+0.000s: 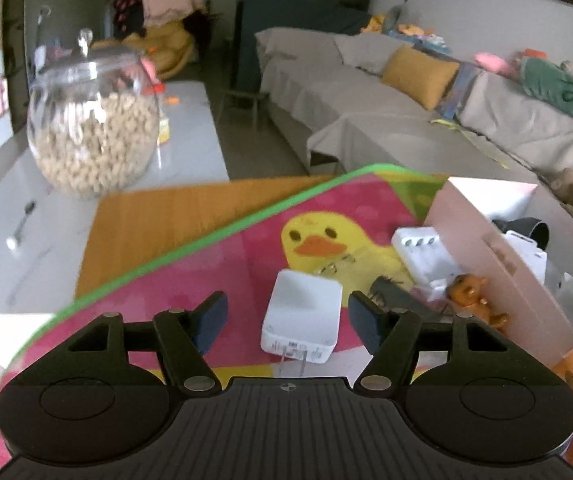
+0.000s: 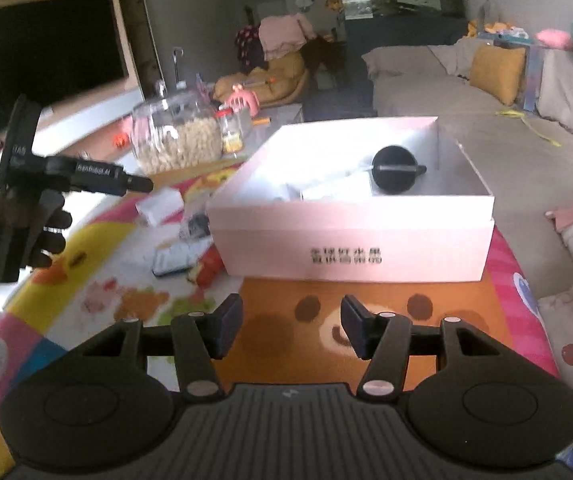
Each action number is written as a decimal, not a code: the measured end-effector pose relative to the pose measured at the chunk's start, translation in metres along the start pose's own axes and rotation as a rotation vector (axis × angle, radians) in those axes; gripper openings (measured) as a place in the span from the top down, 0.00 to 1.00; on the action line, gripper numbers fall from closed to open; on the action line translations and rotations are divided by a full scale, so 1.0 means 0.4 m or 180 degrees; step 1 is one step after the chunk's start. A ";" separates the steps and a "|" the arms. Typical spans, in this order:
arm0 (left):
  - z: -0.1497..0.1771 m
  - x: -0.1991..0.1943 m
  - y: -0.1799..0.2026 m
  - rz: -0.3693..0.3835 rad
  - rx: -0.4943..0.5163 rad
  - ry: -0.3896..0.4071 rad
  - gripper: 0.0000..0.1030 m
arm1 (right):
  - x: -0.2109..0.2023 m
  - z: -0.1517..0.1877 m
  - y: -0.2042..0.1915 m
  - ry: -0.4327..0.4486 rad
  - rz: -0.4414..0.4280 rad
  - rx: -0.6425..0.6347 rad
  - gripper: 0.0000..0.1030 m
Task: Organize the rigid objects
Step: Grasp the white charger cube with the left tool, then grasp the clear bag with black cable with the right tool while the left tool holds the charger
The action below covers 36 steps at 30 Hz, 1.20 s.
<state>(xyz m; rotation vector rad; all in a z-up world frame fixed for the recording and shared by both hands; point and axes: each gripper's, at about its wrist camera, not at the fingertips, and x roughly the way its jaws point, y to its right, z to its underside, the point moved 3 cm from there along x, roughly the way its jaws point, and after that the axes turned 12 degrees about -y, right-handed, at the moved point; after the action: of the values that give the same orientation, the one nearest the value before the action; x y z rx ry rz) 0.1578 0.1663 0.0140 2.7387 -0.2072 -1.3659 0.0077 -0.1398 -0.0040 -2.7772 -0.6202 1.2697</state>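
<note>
My left gripper (image 1: 288,320) is open, its jaws on either side of a white plug charger (image 1: 302,318) that lies on the duck-print mat (image 1: 190,280), prongs toward me. Beyond it lie a white power strip (image 1: 422,256), a dark small object (image 1: 396,294) and an orange toy figure (image 1: 474,298) beside the pink-white box (image 1: 498,264). My right gripper (image 2: 292,326) is open and empty above the mat (image 2: 366,312), just in front of the box (image 2: 350,236). The box holds a black round object (image 2: 396,170) and white items. The left gripper (image 2: 86,174) shows at the left above the charger (image 2: 160,206).
A glass jar of pellets (image 1: 92,128) stands on the white table (image 1: 190,140) beyond the mat, with a spoon (image 1: 22,222) to its left. A sofa (image 1: 406,96) runs along the right. Small loose items (image 2: 184,256) lie on the mat left of the box.
</note>
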 end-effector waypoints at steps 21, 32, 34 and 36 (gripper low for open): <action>0.061 0.026 0.017 0.0089 -0.0260 0.0055 0.51 | 0.023 0.000 -0.047 -0.0200 0.0085 -0.0375 0.45; 0.317 -0.145 0.107 0.0590 -0.0486 0.0267 0.52 | 0.006 -0.183 -0.209 -0.0311 -0.0026 -0.0942 0.45; 0.333 -0.145 0.110 0.0666 -0.0483 0.0350 0.52 | 0.033 -0.273 -0.244 -0.0457 -0.0070 -0.0937 0.45; 0.340 -0.140 0.102 0.0740 -0.0528 0.0382 0.51 | 0.091 -0.356 -0.274 -0.0715 -0.0154 -0.0904 0.46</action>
<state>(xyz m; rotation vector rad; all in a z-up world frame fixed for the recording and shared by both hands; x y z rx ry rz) 0.0121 0.1338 -0.0184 2.5551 -0.3732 -1.1040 0.0956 -0.0056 0.0850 -2.8319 -0.9446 1.6138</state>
